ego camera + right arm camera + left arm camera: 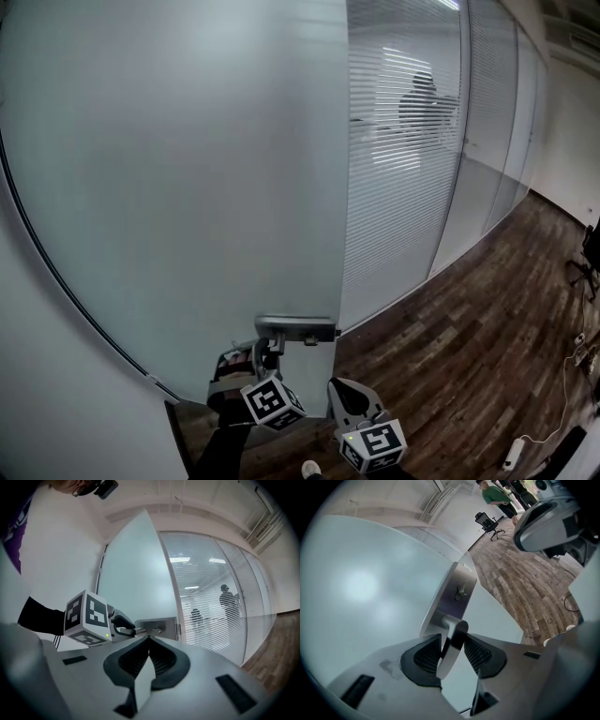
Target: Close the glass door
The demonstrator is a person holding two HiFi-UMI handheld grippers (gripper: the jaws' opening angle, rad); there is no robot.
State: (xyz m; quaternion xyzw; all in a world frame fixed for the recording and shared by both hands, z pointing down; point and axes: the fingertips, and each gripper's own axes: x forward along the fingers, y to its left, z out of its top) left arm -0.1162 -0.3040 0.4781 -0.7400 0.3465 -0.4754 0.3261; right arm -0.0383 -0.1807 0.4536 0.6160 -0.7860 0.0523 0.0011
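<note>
Glass door [187,187] stands ajar before us. Only the left gripper view shows our left gripper [452,641] apparently clamped on its handle [449,660], while our right gripper [149,641] is closed, empty.

This is looking like an office floor. A frosted glass door [187,187] with a metal lever handle [452,641] is standing in a run of glass partition walls [403,187] that are carrying fine horizontal stripes, and a person [427,98] is showing as a dark outline behind them. Dark wood-plank flooring [469,347] is running along the corridor, with a white cable [564,389] and a power strip [514,455] lying on it. In the left gripper view a black swivel chair [488,522] is standing on the same flooring, and a person in a green top [493,493] is standing beyond it.
</note>
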